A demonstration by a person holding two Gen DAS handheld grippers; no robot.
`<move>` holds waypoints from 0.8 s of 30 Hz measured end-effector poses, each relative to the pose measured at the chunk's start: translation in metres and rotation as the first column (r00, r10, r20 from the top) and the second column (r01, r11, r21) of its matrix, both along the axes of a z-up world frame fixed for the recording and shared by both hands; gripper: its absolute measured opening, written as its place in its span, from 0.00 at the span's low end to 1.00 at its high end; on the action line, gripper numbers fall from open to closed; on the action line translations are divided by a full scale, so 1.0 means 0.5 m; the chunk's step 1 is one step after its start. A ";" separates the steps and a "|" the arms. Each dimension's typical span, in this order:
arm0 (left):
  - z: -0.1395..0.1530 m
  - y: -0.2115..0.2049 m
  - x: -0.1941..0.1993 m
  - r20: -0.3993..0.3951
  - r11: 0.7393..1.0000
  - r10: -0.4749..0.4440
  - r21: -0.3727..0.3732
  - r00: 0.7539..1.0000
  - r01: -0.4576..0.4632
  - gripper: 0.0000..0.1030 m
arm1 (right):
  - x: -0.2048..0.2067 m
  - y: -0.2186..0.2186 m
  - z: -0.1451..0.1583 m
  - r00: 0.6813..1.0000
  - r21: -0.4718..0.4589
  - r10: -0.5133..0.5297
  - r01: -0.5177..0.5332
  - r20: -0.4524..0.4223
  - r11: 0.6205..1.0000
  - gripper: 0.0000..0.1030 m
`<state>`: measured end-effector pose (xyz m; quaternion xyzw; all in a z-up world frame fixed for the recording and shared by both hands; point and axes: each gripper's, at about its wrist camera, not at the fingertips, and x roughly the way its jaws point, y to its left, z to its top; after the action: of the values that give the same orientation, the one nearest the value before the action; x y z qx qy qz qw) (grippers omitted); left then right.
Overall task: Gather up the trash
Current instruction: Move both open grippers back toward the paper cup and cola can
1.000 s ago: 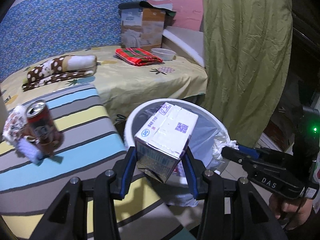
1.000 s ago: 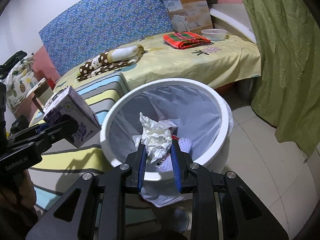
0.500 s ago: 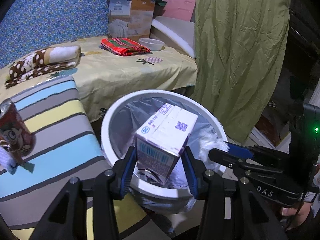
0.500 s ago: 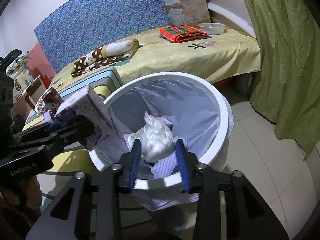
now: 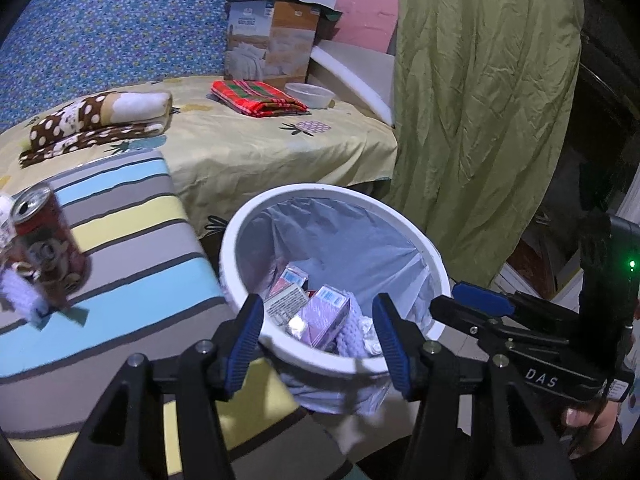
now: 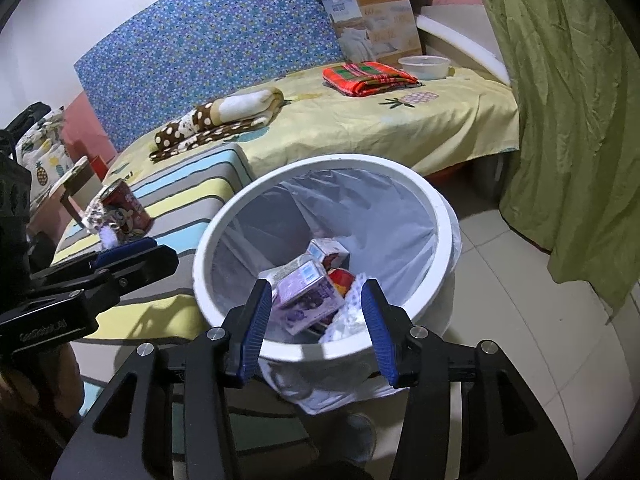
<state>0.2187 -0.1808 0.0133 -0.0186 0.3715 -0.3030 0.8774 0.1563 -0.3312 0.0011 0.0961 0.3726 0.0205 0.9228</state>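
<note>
One red can (image 5: 48,240) on striped bench (image 5: 132,248), nr bin (image 5: 320,356).

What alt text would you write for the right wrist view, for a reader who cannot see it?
The right gripper, open and empty, hangs over a white trash bin whose liner holds a purple carton and other trash. The left gripper reaches in from the left, and a red can stands on a striped cushion before a bed.

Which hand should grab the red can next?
Left, probably. Both grippers hang empty over the bin, but the red can on the striped cushion sits on the left gripper side.
</note>
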 end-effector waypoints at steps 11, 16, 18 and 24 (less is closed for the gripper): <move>0.024 0.081 -0.069 0.037 0.997 0.078 -0.001 0.996 -0.078 0.57 | -0.030 0.072 0.036 0.996 -0.011 0.071 -0.070 0.050 0.997 0.47; 0.037 0.119 -0.105 0.064 0.994 0.106 -0.003 0.992 -0.106 0.57 | -0.046 0.111 0.046 0.991 -0.021 0.116 -0.115 0.066 0.993 0.47; 0.040 0.135 -0.117 0.073 0.993 0.121 -0.004 0.990 -0.121 0.57 | -0.051 0.125 0.049 0.989 -0.025 0.132 -0.130 0.072 0.991 0.47; 0.041 0.183 -0.157 0.086 0.984 0.178 -0.006 0.980 -0.178 0.57 | -0.066 0.163 0.056 0.981 -0.032 0.176 -0.174 0.086 0.984 0.47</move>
<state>0.1403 -0.0893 0.0340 -0.0380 0.3303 -0.2233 0.9163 0.1231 -0.2499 0.0293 0.0509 0.3388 0.1012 0.9340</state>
